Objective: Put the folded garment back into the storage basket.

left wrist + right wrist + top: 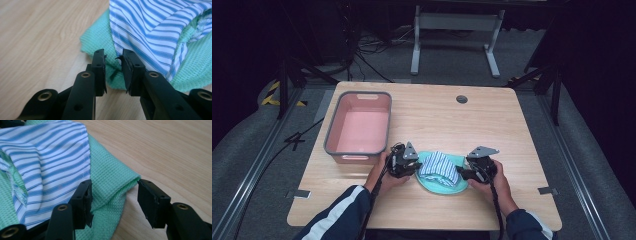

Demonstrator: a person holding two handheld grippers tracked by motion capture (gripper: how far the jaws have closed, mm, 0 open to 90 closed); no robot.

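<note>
A blue-and-white striped cloth [439, 167] lies bunched on a mint-green waffle cloth [438, 186] at the table's near middle. My left gripper [414, 167] sits at the pile's left edge. In the left gripper view its jaws [113, 56] stand close together, a narrow gap between them, with the green cloth's [100, 40] edge in that gap and the striped cloth [150, 27] just beyond. My right gripper [464, 172] is at the pile's right edge. In the right gripper view it [113, 186] is open, its jaws straddling a folded corner of the green cloth [112, 185], with the striped cloth [50, 157] to the left.
A pink bin with a grey rim [332, 135] stands at the table's left, close behind my left hand. A round cable hole [461, 99] sits near the far edge. Bare wood [512, 130] stretches to the right and behind the cloths.
</note>
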